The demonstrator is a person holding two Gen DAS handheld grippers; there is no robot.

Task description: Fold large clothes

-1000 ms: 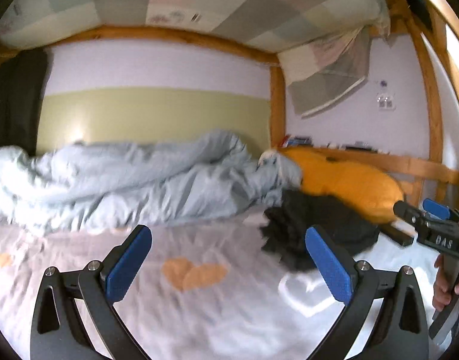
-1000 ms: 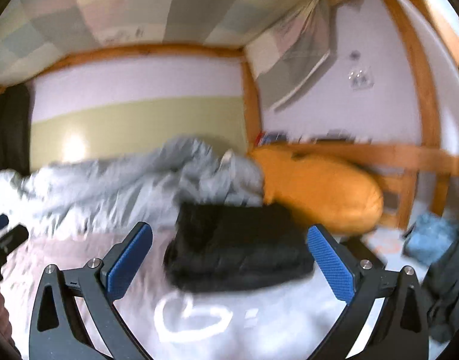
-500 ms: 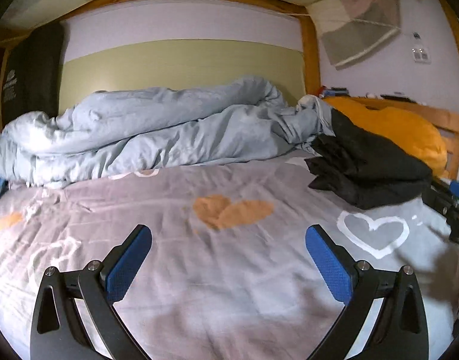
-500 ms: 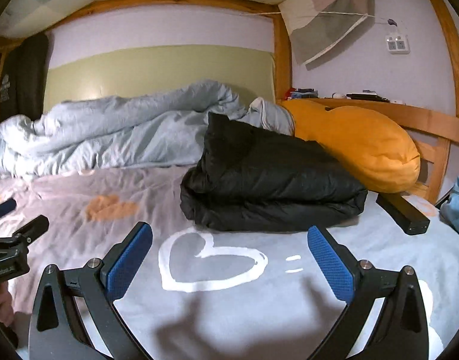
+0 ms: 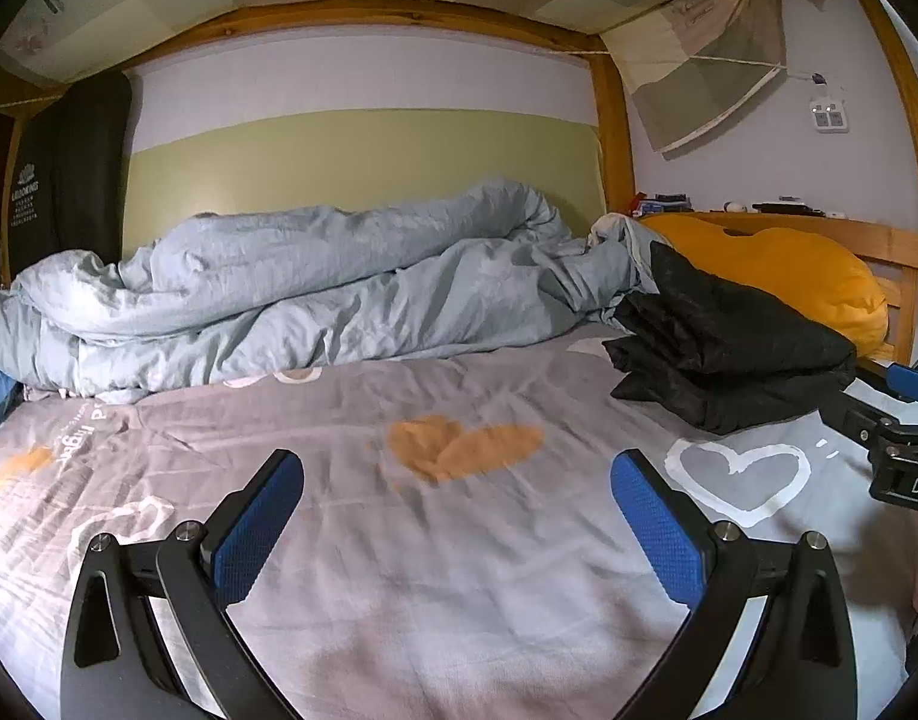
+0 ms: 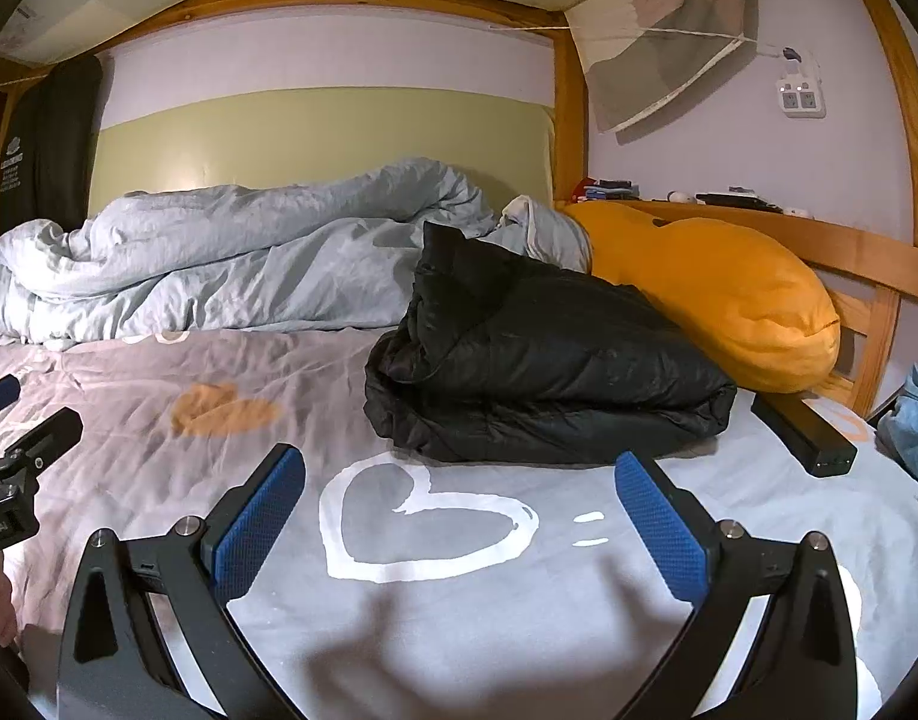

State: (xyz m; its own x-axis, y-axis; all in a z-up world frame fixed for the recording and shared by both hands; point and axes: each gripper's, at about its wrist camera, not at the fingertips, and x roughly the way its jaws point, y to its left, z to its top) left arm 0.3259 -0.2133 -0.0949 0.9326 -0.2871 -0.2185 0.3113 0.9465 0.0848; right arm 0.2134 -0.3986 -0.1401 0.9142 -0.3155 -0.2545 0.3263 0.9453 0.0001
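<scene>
Both hand-held grippers, left [image 5: 457,519] and right [image 6: 459,519]: wide apart, empty | black jacket [image 6: 537,372]: folded on bed [image 6: 519,612] | risk: puffy folds springing loose.

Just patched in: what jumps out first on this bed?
A folded black jacket lies on the grey heart-print sheet, against an orange pillow on its right. Behind it a rumpled pale blue duvet runs along the wall. Both hand-held grippers hover open, holding nothing.
</scene>
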